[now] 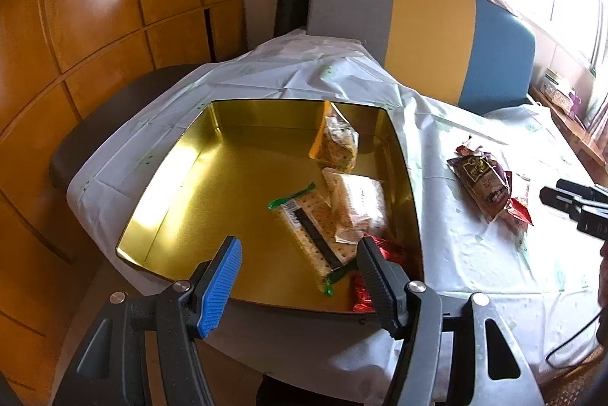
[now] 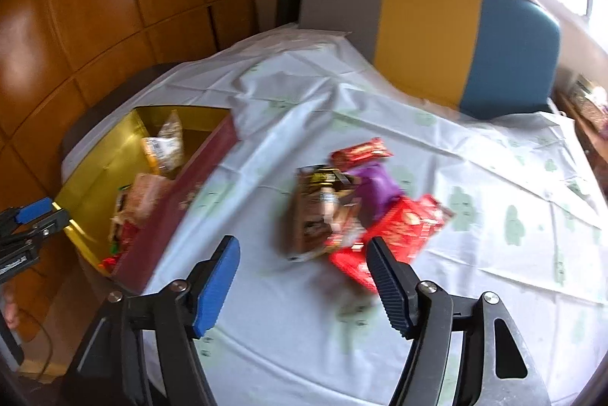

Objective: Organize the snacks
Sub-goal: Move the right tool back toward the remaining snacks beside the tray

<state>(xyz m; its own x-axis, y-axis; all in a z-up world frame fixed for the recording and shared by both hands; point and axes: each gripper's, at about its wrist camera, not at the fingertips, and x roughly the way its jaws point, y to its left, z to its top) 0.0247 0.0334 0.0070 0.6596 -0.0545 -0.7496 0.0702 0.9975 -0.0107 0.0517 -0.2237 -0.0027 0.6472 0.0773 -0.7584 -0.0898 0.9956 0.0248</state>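
Beside the gold tin [image 2: 95, 170], loose snack packets [image 2: 357, 212] lie heaped on the worktop [image 2: 304, 330]. Your right hand-held gripper [image 2: 304, 276] and left hand-held gripper [image 1: 298, 273] gape wide, empty. Overlapping wrappers risk a double pick.

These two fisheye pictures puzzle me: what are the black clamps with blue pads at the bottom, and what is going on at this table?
There is no robot here: a person holds a two-finger clamp in each hand, with a camera on each looking forward along its fingers. One picture comes from the left gripper, poised over a gold-lined square metal tin that already holds a long cracker pack with green ends and other packets. The other comes from the right gripper, aimed at a heap of snacks on the white patterned tablecloth: a brown wrapped snack bag, a purple packet and red wrapped packets. Both sets of jaws stand open; nothing is held.
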